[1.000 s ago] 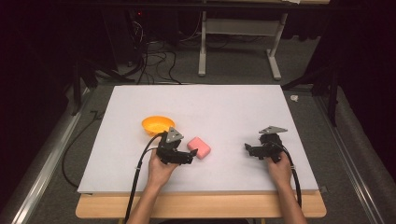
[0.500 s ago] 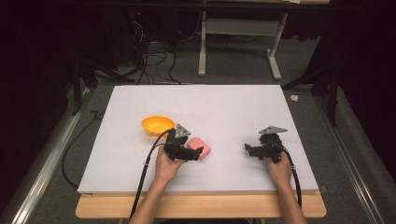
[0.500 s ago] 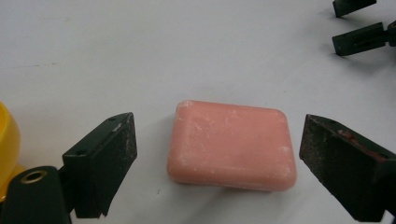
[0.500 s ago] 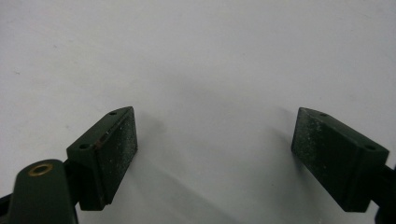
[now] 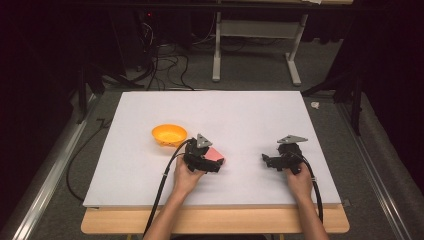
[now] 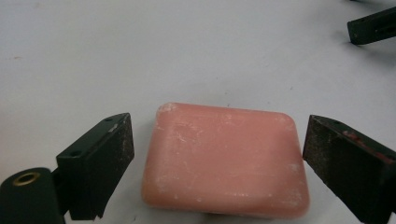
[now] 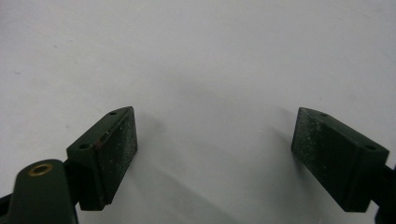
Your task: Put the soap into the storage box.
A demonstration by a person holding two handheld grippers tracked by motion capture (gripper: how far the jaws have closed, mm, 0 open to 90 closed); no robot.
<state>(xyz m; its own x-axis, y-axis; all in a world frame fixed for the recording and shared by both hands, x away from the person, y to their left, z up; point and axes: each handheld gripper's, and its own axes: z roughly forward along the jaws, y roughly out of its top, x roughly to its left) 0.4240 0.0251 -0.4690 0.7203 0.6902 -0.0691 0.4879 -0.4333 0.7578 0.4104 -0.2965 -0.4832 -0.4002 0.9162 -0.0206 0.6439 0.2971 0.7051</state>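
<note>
Left hand-held gripper [image 6: 215,154]: jaws wide open, straddling the pink soap bar [image 6: 224,161], which lies flat on the white bench [image 5: 240,115], untouched. Right hand-held gripper [image 7: 215,154]: open, empty, well apart. Orange bowl [image 5: 169,134] beyond.

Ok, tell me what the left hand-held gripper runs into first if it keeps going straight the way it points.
The pink soap bar. It already lies between the open jaws of the left hand-held gripper, a gap showing on each side. Beyond it lies bare white table, then probably the right hand-held gripper far off to one side.
</note>
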